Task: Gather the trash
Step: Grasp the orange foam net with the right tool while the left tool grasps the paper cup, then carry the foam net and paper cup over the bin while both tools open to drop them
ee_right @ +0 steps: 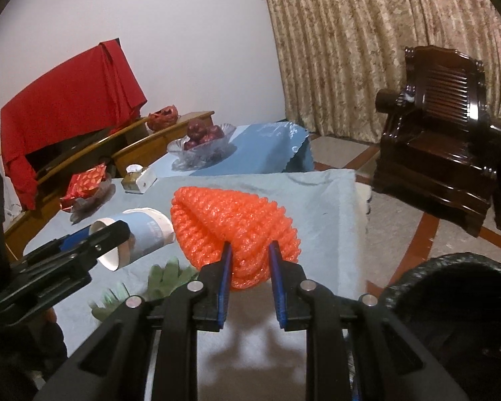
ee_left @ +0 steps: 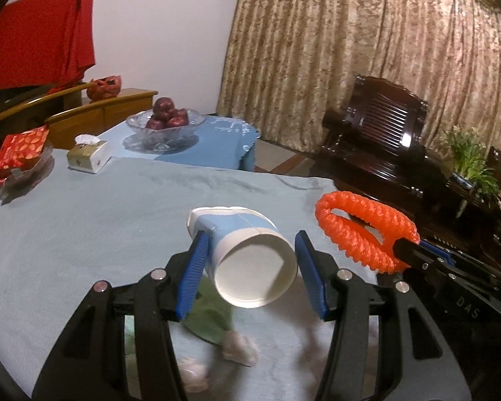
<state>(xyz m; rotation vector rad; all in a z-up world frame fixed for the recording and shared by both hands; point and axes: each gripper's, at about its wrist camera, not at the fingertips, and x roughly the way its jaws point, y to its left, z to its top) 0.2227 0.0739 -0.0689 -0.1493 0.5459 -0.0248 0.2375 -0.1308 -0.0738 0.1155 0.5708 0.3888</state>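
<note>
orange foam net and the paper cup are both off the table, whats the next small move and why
Probably swing the right tool right and slightly toward the camera, to bring the orange foam net over the black-lined bin at the lower right edge of its view. The net is pinched between its fingers, lifted clear of the table. The left tool appears to hold the paper cup, which can follow.
</note>
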